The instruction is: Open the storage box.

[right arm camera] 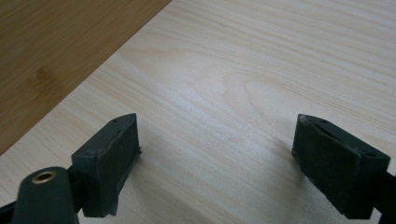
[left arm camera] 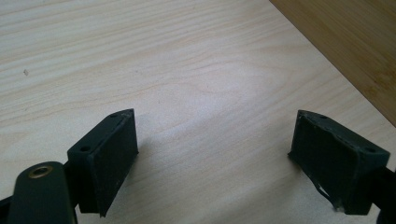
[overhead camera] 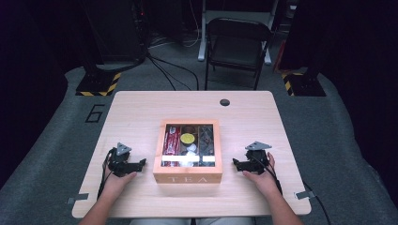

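Two grippers, left point(overhead camera: 142, 162) and right point(overhead camera: 235, 162), rest on the table point(overhead camera: 141, 112) with jaws wide and empty, flanking the closed tea box point(overhead camera: 187, 177) at its centre, seemingly poised to approach it from both sides.

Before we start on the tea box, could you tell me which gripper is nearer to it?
Left, though only slightly. The left gripper rests on the table beside the wooden tea box at its left wall; the right gripper sits a little farther off its right wall. Both are open and touch nothing.
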The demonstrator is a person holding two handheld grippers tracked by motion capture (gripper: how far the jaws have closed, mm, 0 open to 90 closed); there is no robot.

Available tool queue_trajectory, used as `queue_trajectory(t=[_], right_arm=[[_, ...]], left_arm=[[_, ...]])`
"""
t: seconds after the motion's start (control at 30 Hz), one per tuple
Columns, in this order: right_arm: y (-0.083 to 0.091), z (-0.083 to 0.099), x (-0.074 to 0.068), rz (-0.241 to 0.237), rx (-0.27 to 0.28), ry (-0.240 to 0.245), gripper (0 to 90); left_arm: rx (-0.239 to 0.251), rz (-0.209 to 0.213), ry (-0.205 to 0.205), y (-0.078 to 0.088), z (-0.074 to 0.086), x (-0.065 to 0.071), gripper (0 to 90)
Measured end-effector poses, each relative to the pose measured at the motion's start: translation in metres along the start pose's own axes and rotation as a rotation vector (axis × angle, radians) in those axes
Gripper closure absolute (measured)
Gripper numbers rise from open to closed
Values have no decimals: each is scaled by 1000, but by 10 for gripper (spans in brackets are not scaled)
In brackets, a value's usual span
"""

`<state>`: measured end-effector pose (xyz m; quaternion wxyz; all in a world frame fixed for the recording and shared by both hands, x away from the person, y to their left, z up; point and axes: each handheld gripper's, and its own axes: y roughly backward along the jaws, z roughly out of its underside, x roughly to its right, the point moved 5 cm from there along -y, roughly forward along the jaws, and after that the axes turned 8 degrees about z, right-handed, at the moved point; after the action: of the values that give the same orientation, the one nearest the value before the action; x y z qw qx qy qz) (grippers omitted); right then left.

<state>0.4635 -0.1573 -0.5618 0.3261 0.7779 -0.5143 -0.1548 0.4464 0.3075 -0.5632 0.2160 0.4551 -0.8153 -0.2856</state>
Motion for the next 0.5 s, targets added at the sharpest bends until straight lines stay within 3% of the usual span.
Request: queue_trajectory(t=[0.5], right_arm=[[1, 1, 0, 2, 1, -6, 159]], left_arm=[[1, -3, 6, -2, -2, 0, 146]])
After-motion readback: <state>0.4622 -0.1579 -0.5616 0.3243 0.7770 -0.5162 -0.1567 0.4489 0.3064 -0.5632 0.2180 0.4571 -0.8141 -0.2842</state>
